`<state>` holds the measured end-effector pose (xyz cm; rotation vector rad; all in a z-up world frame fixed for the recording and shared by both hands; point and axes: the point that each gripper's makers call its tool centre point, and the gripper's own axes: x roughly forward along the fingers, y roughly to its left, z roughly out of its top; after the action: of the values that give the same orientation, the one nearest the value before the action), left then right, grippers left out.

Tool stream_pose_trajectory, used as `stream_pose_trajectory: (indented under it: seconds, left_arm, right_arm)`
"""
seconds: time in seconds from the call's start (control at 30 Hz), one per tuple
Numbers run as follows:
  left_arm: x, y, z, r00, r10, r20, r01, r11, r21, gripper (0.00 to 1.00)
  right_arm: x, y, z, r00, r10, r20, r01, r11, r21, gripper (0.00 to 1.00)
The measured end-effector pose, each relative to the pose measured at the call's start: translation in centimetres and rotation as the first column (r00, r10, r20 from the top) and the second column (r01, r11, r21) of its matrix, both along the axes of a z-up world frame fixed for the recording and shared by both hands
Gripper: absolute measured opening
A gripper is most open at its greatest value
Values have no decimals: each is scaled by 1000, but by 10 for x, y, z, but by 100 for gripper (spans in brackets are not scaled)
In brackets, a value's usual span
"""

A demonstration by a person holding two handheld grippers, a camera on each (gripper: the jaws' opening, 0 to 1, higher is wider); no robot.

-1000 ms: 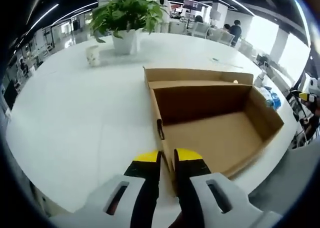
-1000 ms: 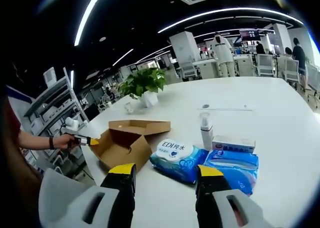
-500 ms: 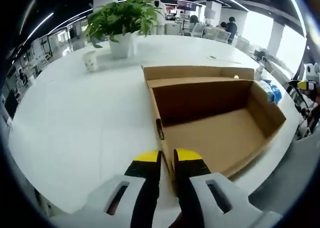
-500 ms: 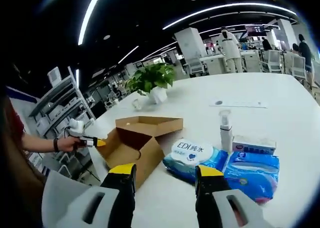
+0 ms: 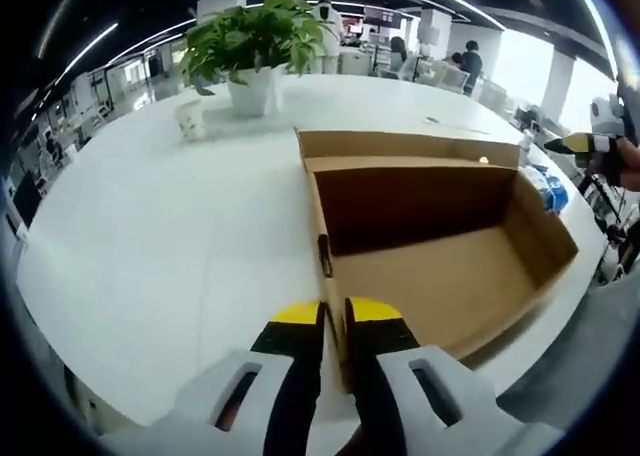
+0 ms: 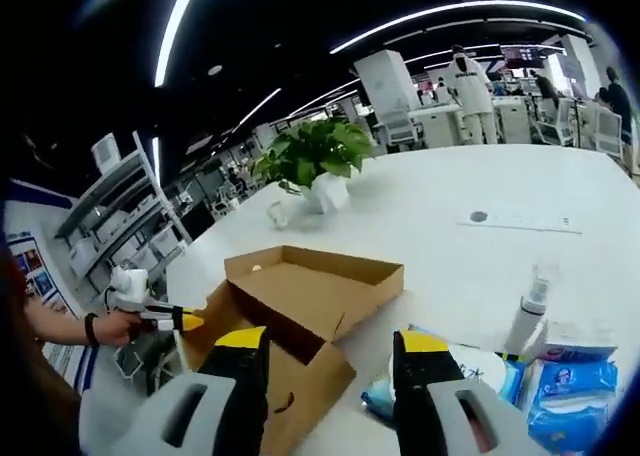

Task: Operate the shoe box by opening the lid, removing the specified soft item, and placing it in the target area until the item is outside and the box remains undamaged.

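While your left tool (image 5: 333, 318) stays pinched on the near wall of the open shoe box (image 5: 440, 246) to steady it on the white bench (image 5: 160, 226), your right tool (image 6: 325, 346) hovers spread and empty above the wet-wipe pack (image 6: 480, 371) lying just right of the box.

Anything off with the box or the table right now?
Nothing damaged or spilled. The shoe box sits open and empty, its walls intact. The left gripper is shut on the near wall. Wipes pack and spray bottle sit beside it.
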<state>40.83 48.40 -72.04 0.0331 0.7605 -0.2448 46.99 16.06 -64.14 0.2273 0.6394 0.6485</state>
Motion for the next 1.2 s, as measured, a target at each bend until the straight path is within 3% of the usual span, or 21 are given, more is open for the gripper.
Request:
stream_pose_trajectory:
  seconds: [0.2, 0.33, 0.43, 0.57, 0.87, 1.2]
  left_arm:
    - [1, 1, -1, 1000, 17, 7, -17, 1000, 1, 7]
    - [1, 1, -1, 999, 34, 7, -34, 999, -5, 7]
    - [1, 2, -2, 999, 43, 3, -43, 999, -11, 7]
    - [3, 3, -4, 998, 59, -1, -59, 998, -13, 6]
    - [5, 5, -5, 998, 70, -6, -70, 997, -15, 6]
    - [7, 6, -9, 997, 79, -13, -80, 996, -27, 6]
  right_arm:
    - [41, 17, -9, 999, -41, -24, 39, 997, -74, 46]
    - [64, 16, -19, 993, -101, -67, 94, 990, -107, 43]
    - [80, 12, -34, 978, -158, -134, 139, 980, -142, 37]
    - [96, 11, -45, 970, -185, -159, 160, 974, -161, 35]
    - [122, 8, -72, 945, -229, -232, 184, 963, -198, 32]
    - [125, 12, -99, 931, -219, -294, 143, 955, -258, 31]
